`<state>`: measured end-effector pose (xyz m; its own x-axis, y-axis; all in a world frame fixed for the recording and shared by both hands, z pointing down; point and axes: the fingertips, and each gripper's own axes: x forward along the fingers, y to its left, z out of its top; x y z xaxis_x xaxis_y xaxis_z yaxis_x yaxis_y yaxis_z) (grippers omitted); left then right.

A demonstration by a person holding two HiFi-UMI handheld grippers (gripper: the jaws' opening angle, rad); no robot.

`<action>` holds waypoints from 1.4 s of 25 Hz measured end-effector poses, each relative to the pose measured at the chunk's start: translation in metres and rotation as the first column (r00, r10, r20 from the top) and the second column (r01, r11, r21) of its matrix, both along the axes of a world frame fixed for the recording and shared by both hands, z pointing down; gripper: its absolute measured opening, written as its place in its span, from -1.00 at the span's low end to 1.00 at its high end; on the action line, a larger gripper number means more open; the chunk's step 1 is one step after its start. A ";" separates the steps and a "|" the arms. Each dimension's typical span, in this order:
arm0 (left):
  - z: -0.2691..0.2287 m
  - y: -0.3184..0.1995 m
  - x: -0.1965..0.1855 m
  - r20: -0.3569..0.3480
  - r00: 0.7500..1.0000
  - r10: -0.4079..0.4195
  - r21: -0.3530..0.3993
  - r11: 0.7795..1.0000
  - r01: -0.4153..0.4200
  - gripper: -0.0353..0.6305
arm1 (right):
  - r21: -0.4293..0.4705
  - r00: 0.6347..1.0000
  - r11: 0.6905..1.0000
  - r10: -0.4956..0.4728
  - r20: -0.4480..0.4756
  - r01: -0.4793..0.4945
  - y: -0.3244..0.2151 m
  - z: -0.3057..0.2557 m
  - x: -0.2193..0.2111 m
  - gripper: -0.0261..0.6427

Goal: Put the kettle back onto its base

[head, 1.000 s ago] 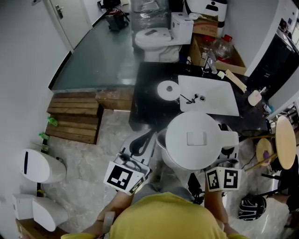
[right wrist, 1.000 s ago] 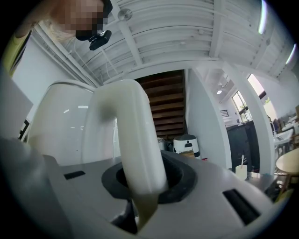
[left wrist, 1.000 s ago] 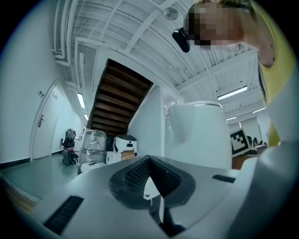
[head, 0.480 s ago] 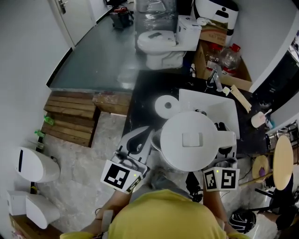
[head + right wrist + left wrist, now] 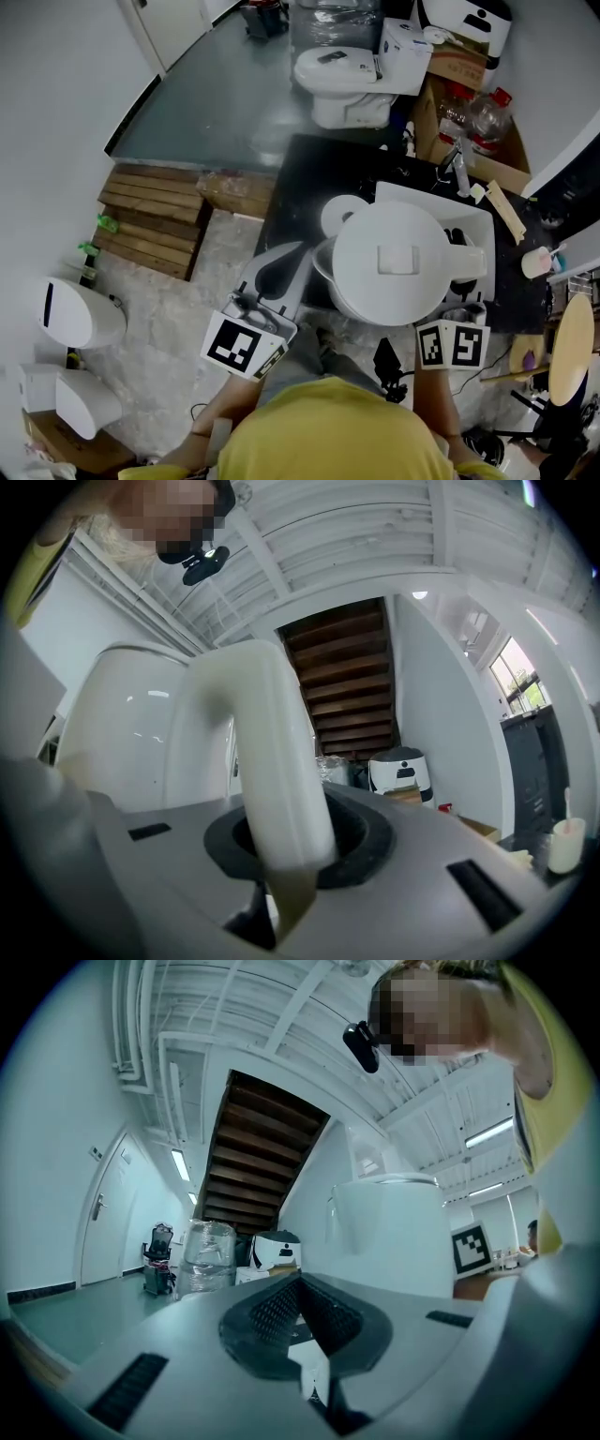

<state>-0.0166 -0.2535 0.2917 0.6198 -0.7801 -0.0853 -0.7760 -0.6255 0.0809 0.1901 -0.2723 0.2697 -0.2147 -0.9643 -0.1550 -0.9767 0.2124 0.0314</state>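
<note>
Item: white kettle (image 5: 394, 262), lid up, carried off the counter by its handle (image 5: 466, 262). Seen from the head view over the near edge of the black counter (image 5: 300, 183), covering part of the white sink (image 5: 473, 217) and the near-right rim of the base (image 5: 339, 212). Not seated on the base.

Base: round white disc, flat on the counter, just left of the sink.

Right gripper (image 5: 457, 307): jaws clamped on the kettle handle, the curved white bar standing between the pads in the right gripper view; kettle body to its left there. Marker cube (image 5: 450, 345) near the person's yellow sleeve.

Left gripper (image 5: 292, 258): jaws closed together, nothing between them in the left gripper view; beside the kettle's left flank, contact not clear. Marker cube (image 5: 239, 345) facing up.

Surroundings: tap (image 5: 457, 169) at the far side of the sink; toilet (image 5: 352, 75) beyond the counter; clear bottles (image 5: 487, 112) in a cardboard box at far right; wooden pallet (image 5: 155, 220) on the floor at left; dark staircase (image 5: 262, 1166) in both gripper views
</note>
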 end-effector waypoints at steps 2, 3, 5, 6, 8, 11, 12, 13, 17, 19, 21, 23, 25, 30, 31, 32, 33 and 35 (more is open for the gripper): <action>0.000 -0.006 -0.003 -0.006 1.000 0.007 0.001 1.000 -0.007 -0.89 | 0.007 1.000 1.000 -0.001 0.005 0.001 -0.011 -0.001 -0.003 -0.70; 0.000 -0.010 -0.003 -0.008 1.000 0.013 0.001 1.000 -0.013 -0.89 | 0.012 1.000 1.000 0.002 0.006 -0.002 -0.016 -0.001 -0.003 -0.70; 0.003 -0.018 -0.001 -0.003 1.000 0.028 0.001 1.000 -0.028 -0.89 | 0.019 1.000 1.000 0.005 0.004 -0.005 -0.028 0.001 -0.003 -0.70; 0.006 -0.022 0.001 0.004 1.000 0.030 0.003 1.000 -0.030 -0.89 | 0.021 1.000 1.000 0.005 0.002 -0.005 -0.034 0.003 -0.002 -0.70; 0.012 -0.030 0.004 0.017 0.999 0.031 0.000 1.000 -0.031 -0.89 | 0.025 1.000 1.000 0.007 0.000 -0.007 -0.045 0.008 0.000 -0.70; 0.019 -0.040 0.007 0.013 0.998 0.054 -0.009 0.998 -0.054 -0.89 | 0.028 1.000 0.999 0.016 0.001 -0.016 -0.060 0.014 0.002 -0.70; 0.021 -0.043 0.008 0.013 0.998 0.062 -0.008 0.998 -0.062 -0.89 | 0.029 1.000 0.999 0.017 0.002 -0.017 -0.064 0.016 0.002 -0.70; 0.022 -0.045 0.009 0.012 0.998 0.067 -0.008 0.998 -0.067 -0.89 | 0.030 1.000 0.999 0.018 0.005 -0.018 -0.068 0.017 0.001 -0.70; 0.021 -0.054 0.016 -0.021 0.995 0.093 -0.022 0.995 -0.094 -0.89 | 0.042 1.000 0.999 0.020 0.016 -0.020 -0.081 0.019 -0.001 -0.70; 0.022 -0.059 0.019 -0.021 0.994 0.107 -0.024 0.994 -0.108 -0.89 | 0.049 1.000 0.999 0.019 0.020 -0.020 -0.087 0.020 -0.002 -0.70; 0.024 -0.064 0.021 -0.016 0.993 0.115 -0.025 0.993 -0.115 -0.89 | 0.055 1.000 0.998 0.019 0.025 -0.020 -0.094 0.021 -0.002 -0.70; 0.027 -0.069 0.022 -0.010 0.993 0.114 -0.026 0.993 -0.114 -0.89 | 0.056 0.999 0.998 0.020 0.029 -0.021 -0.100 0.023 -0.001 -0.70; 0.029 -0.076 0.022 -0.006 0.994 0.109 -0.030 0.994 -0.110 -0.89 | 0.053 0.999 0.998 0.020 0.034 -0.022 -0.107 0.027 0.000 -0.70; 0.038 -0.091 0.021 -0.006 0.995 0.102 -0.044 0.994 -0.103 -0.89 | 0.048 0.999 0.999 0.013 0.046 -0.015 -0.124 0.037 -0.001 -0.70; 0.040 -0.094 0.021 -0.005 0.995 0.101 -0.047 0.994 -0.101 -0.89 | 0.046 0.999 0.999 0.012 0.048 -0.014 -0.128 0.039 -0.001 -0.70; 0.042 -0.097 0.020 -0.003 0.995 0.099 -0.048 0.994 -0.099 -0.89 | 0.044 0.999 0.999 0.011 0.049 -0.013 -0.131 0.042 -0.002 -0.70; 0.044 -0.100 0.020 0.000 0.995 0.098 -0.049 0.994 -0.098 -0.89 | 0.042 0.999 0.999 0.011 0.050 -0.013 -0.134 0.044 -0.003 -0.70; 0.048 -0.105 0.019 0.009 0.996 0.093 -0.049 0.994 -0.093 -0.89 | 0.039 0.999 0.999 0.010 0.051 -0.012 -0.140 0.049 -0.003 -0.70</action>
